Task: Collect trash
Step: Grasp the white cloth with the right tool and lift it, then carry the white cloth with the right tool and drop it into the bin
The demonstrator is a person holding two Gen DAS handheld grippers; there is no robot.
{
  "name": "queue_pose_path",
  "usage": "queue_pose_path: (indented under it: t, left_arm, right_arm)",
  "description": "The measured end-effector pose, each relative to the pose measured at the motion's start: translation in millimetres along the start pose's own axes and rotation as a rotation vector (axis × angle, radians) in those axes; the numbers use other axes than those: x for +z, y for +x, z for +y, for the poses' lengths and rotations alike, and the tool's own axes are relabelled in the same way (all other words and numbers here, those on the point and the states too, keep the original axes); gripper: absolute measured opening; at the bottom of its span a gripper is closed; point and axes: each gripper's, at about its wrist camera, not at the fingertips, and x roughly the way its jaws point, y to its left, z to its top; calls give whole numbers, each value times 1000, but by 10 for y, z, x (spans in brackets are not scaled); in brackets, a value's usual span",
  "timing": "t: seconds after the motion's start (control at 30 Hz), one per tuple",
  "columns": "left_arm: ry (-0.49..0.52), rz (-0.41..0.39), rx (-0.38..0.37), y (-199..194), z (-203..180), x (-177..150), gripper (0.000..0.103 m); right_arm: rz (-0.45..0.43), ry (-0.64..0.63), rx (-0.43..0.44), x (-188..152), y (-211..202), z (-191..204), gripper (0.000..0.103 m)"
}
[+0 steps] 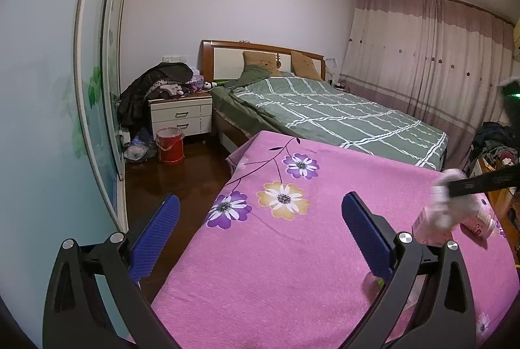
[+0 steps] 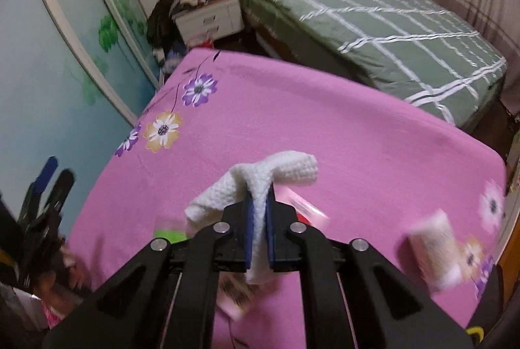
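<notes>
My right gripper (image 2: pixel 259 212) has its jaws closed on a white paper towel (image 2: pixel 260 180), which drapes out to both sides of the blue pads above the pink floral cover (image 2: pixel 292 121). In the left wrist view the same towel (image 1: pixel 445 202) appears blurred at the right edge, above a pink carton (image 1: pixel 429 228) that is lying on the cover. My left gripper (image 1: pixel 260 219) hangs over the cover's left edge with its jaws wide apart and holding nothing. A blurred pink cup (image 2: pixel 435 251) lies on the cover, right of the right gripper. A red bucket (image 1: pixel 169 144) stands on the floor beside the white nightstand (image 1: pixel 180 114).
</notes>
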Motion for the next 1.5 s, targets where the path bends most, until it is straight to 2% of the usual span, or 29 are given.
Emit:
queue_pose_path:
  t: [0.23,0.4,0.6,0.83,1.03,1.07,1.1,1.17,1.23,1.5]
  left_arm:
    - [4,3,3,4,-15,-3,98]
    - [11,7,-3,1,-32,-10,98]
    - [32,-2,-35,-28,-106,-21,98]
    - [83,8,-43,-19,-233,-55,98]
    - [111,17,-48,-8,-301,-75,98]
    - [116,16,-55,-14,-315,-78,98]
    - [118,16,-60,-22,-330,-77,98]
    - [125,20,-85,-30,-362,-78,98]
    - [141,27,-98,-22,-416,-91,98]
    - [215,57,-149,-110,-634,-148,98]
  right_arm:
    - [-179,103,-50,-734,-1003,-496,7]
    - [-277,245,-167,-1442,-1648,-1034,7]
    - [-280,471,-337,-2368,-2052,-1731,9]
    - [-235,680,-450,-3156,-2065,-2333,9]
    - [-206,741,-497,-3367,-1946,-2538,11]
    - [-204,746,-501,-3389,-1941,-2557,18]
    - [-204,752,-503,-3417,-1954,-2578,30]
    - [-211,760,-520,-3439,-1978,-2582,45]
    - [-215,753,-546,-3438,-1991,-2561,46]
    - [-224,723,-530,-3326,-1943,-2496,47]
